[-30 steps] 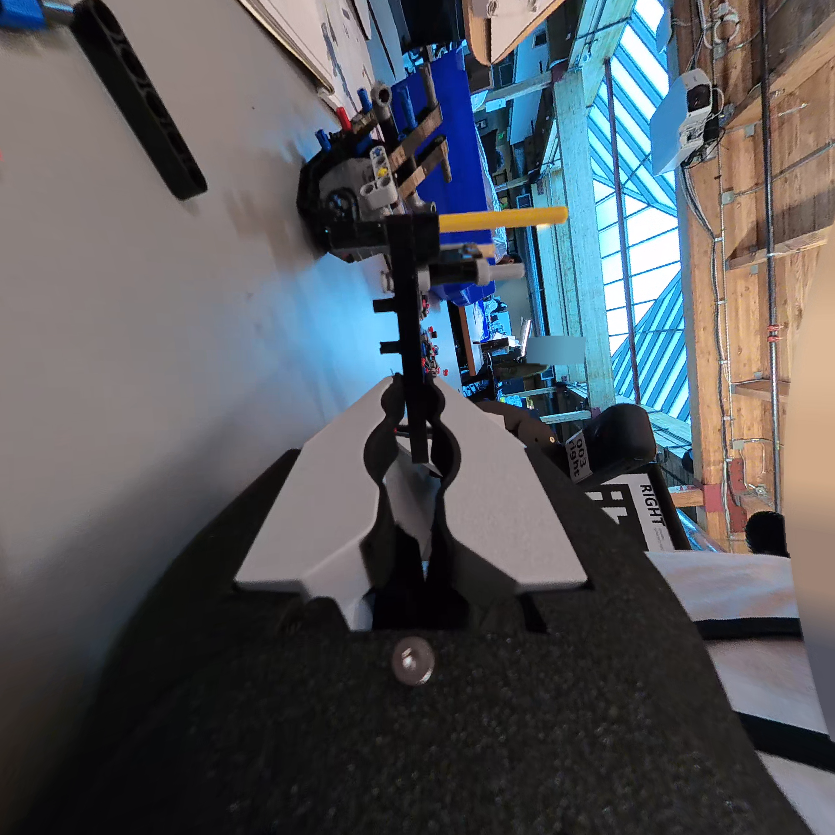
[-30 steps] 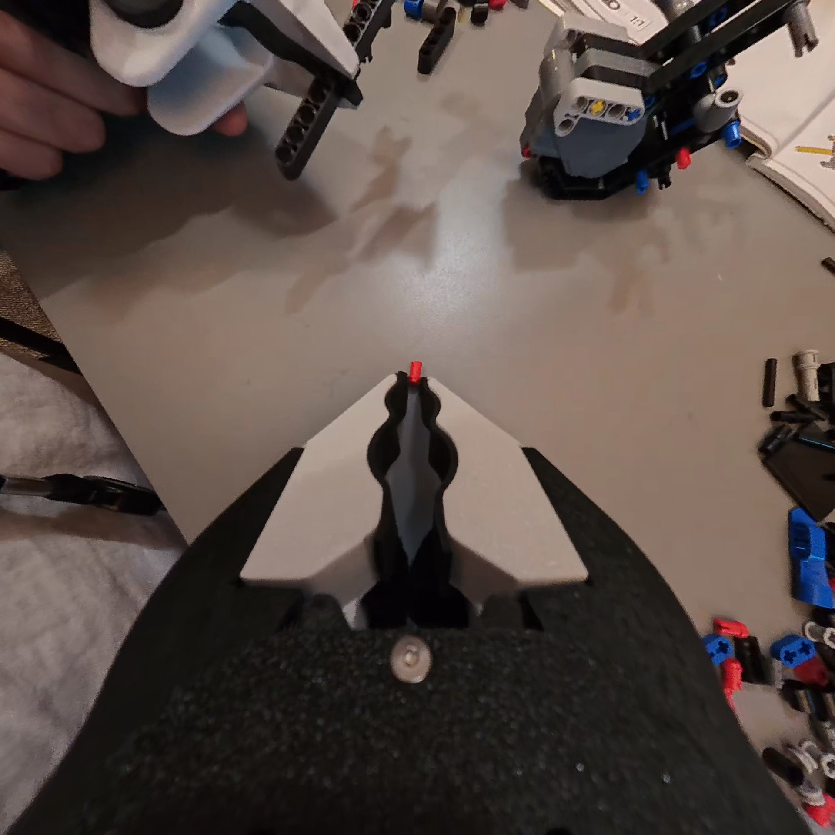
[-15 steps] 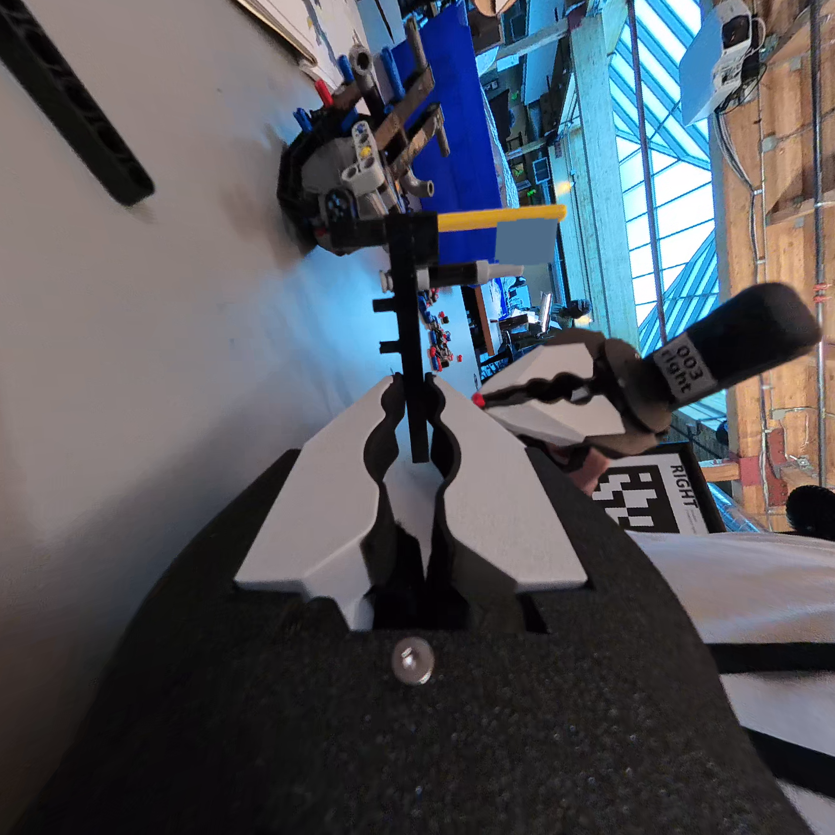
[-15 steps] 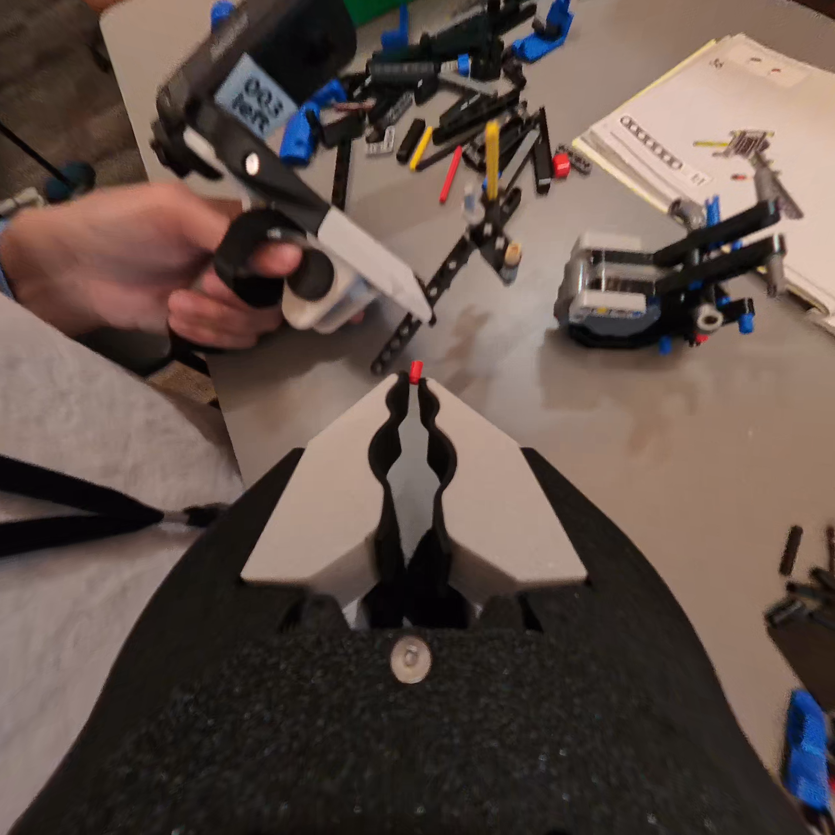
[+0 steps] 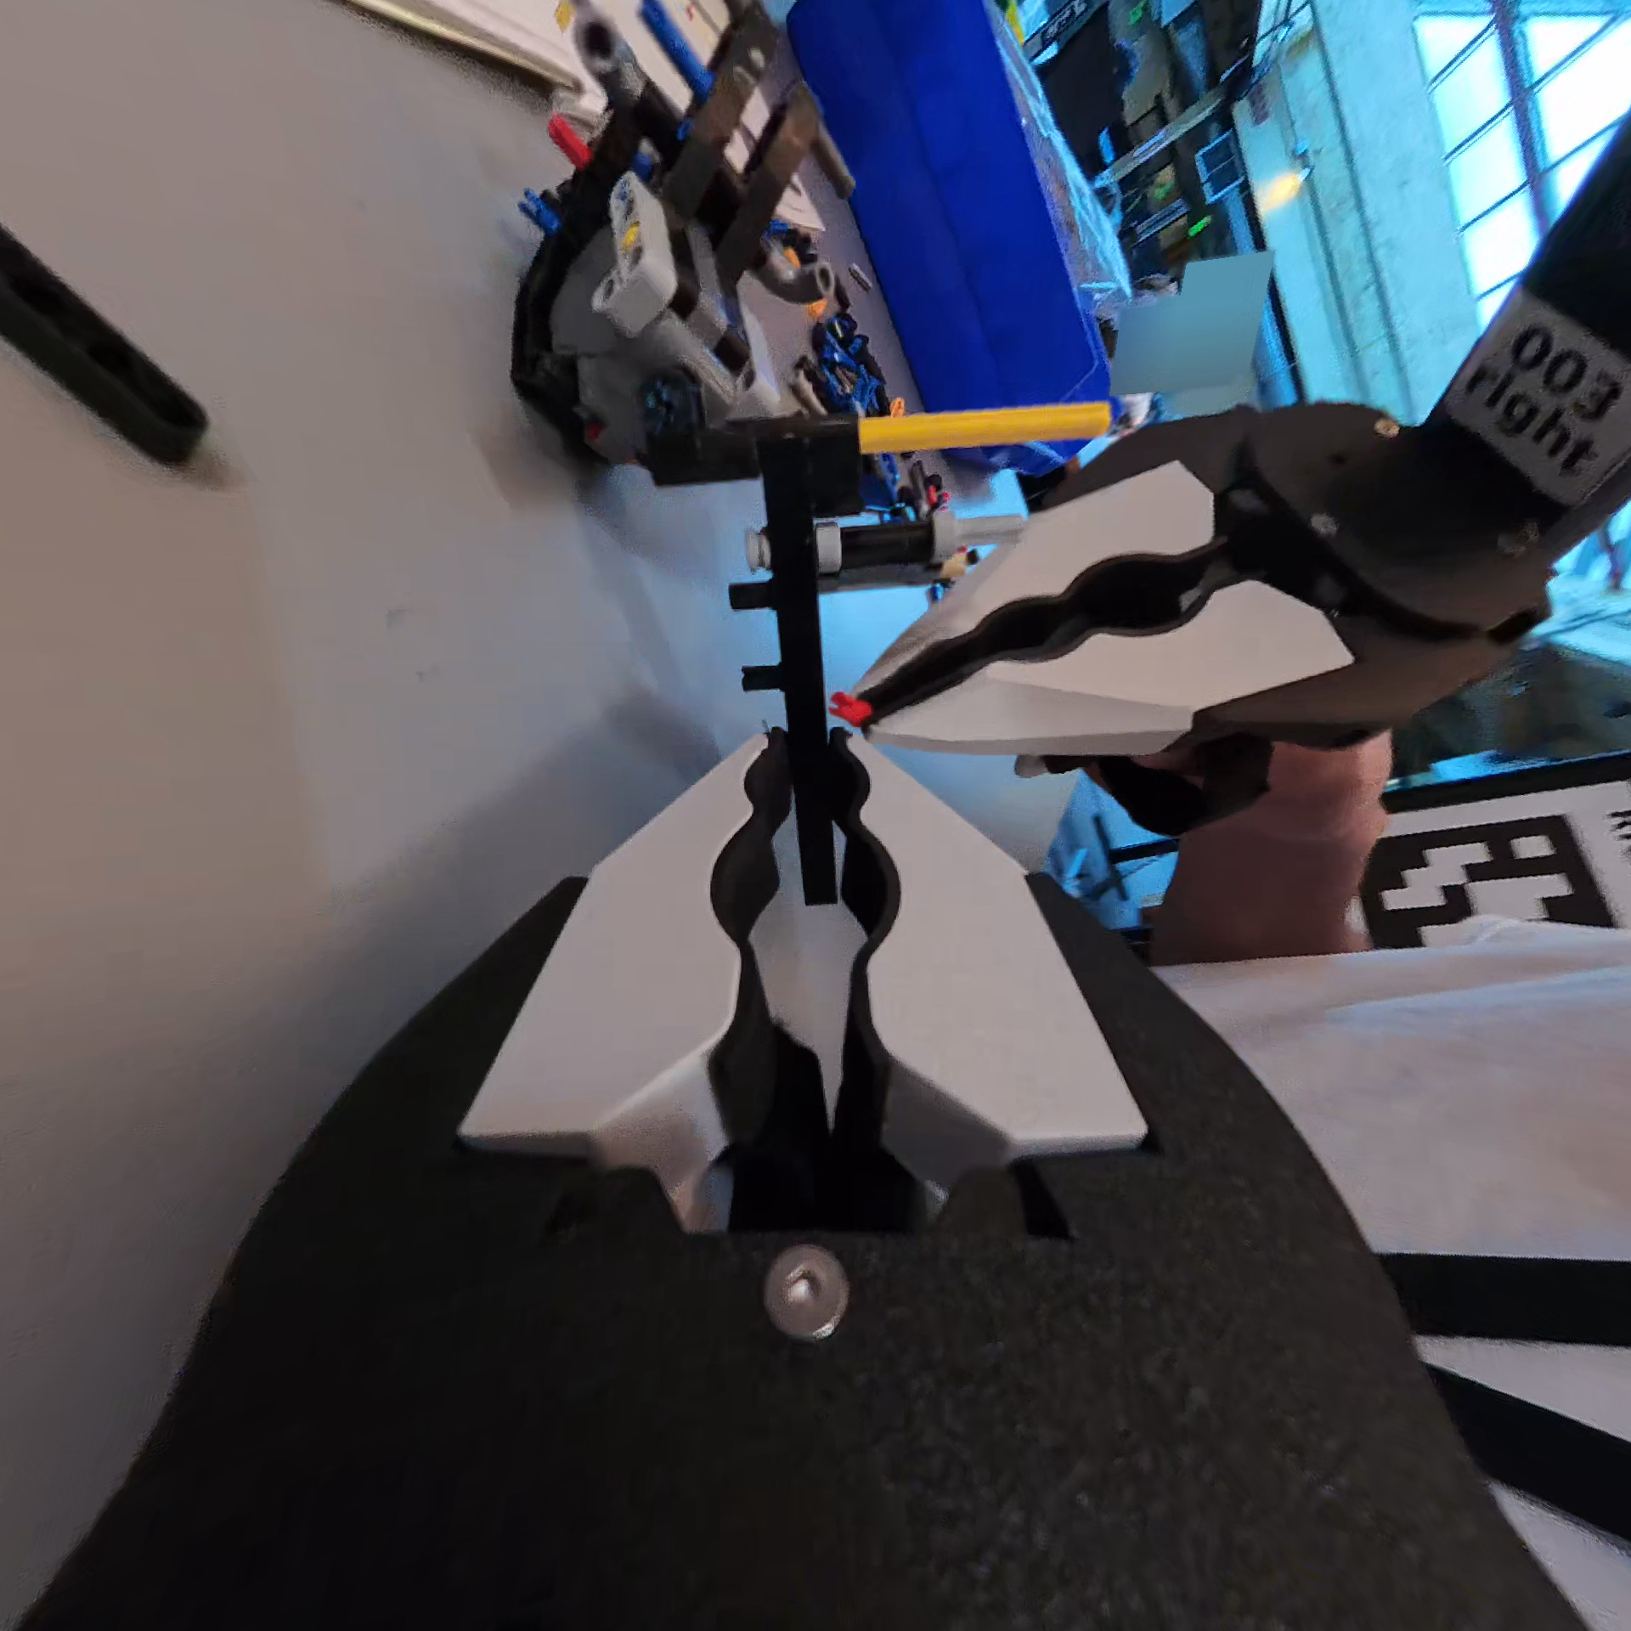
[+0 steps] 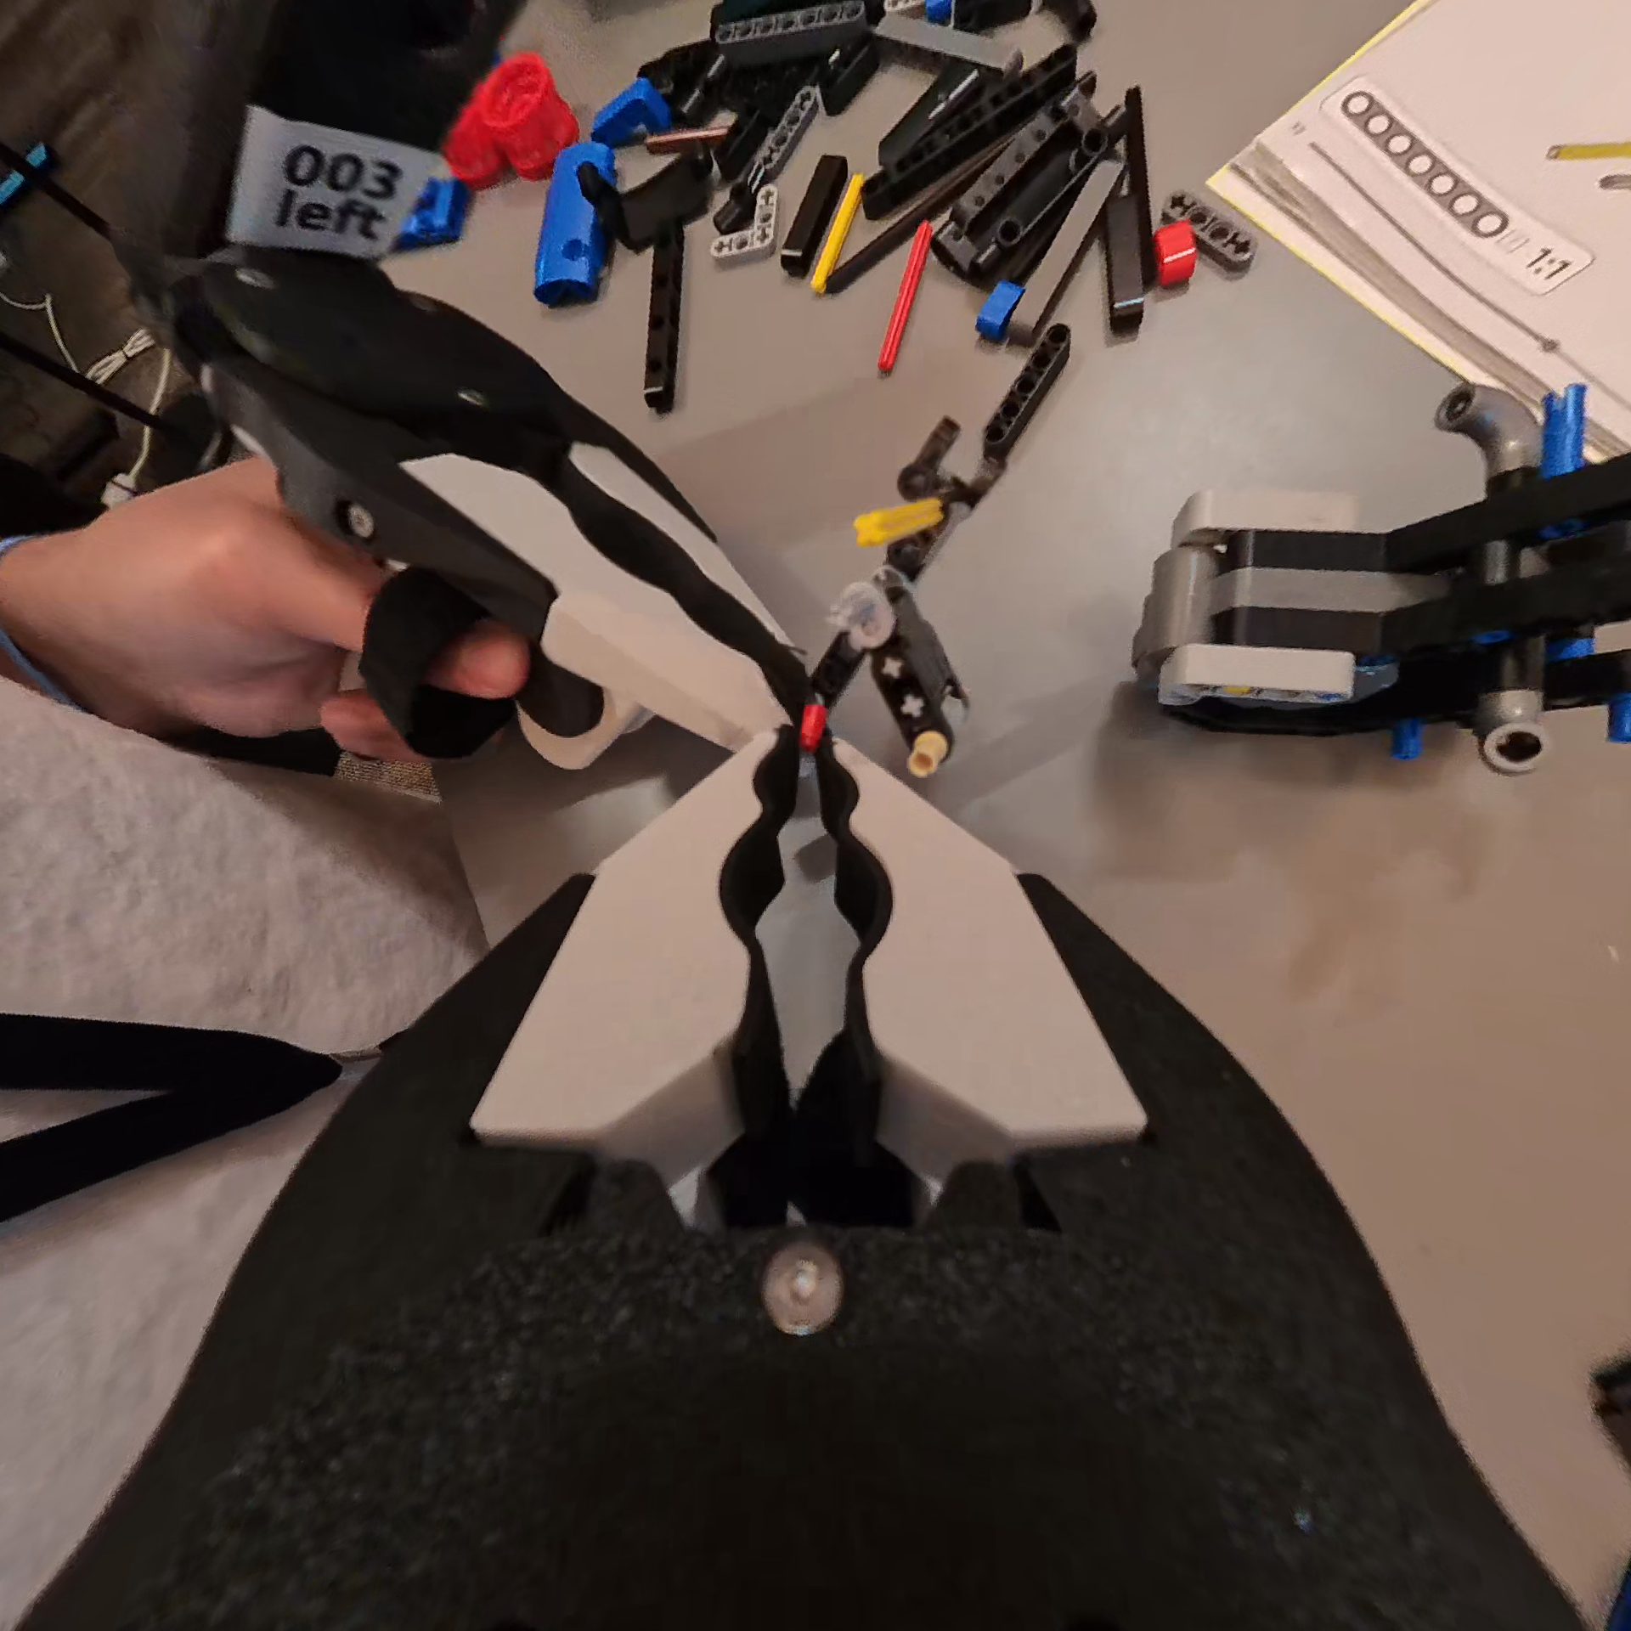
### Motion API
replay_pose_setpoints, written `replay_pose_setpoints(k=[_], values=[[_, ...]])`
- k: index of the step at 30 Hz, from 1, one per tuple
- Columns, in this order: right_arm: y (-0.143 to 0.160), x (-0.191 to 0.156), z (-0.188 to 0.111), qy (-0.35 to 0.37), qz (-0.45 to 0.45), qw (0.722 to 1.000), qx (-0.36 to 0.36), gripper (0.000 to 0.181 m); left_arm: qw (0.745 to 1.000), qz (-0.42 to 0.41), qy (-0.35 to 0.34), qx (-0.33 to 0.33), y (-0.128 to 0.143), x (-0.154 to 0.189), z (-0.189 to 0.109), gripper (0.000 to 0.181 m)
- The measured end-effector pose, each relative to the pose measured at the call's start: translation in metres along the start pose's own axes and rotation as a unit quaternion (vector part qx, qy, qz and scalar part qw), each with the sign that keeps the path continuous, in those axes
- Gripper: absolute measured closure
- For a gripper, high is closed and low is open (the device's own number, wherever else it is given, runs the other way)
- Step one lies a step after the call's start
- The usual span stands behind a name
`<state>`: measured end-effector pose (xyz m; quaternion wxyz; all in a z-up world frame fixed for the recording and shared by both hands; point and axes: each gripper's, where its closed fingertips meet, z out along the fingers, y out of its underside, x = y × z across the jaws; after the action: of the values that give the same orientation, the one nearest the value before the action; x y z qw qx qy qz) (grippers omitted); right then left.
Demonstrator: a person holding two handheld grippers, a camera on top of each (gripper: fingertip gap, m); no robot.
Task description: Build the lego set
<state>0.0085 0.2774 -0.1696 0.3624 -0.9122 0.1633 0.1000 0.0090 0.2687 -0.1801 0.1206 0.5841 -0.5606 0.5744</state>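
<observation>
Right tool [image 6: 799, 750] now closed in from well apart; small red plastic pin [image 6: 810, 724] pinched at tips, just beside black perforated plastic beam [image 5: 805, 706] clamped in left tool [image 5: 801, 750], above bench [image 6: 1236, 883]. Pin: light, rigid, slippery; grip mid-body.

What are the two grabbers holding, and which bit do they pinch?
The left gripper pinches the bare lower end of a black beam carrying a yellow axle. The right gripper pinches a tiny red pin by its back end, at its fingertips.
</observation>
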Motion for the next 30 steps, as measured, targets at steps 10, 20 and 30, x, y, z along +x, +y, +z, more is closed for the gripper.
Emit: replay_pose_setpoints(k=[10, 20, 30], values=[[-0.007, 0.002, -0.003, 0.002, 0.049, 0.999, 0.018, 0.178, 0.965, 0.219, -0.143, -0.004, -0.01, -0.005, -0.001, 0.175], [-0.011, 0.007, -0.006, 0.024, 0.07, 0.996, 0.041, 0.179, 0.898, 0.368, -0.24, 0.007, -0.021, -0.006, 0.001, 0.175], [0.006, 0.008, -0.022, 0.067, -0.025, 0.997, 0.025, 0.178, 0.913, 0.333, -0.234, 0.028, -0.036, -0.014, -0.002, 0.175]])
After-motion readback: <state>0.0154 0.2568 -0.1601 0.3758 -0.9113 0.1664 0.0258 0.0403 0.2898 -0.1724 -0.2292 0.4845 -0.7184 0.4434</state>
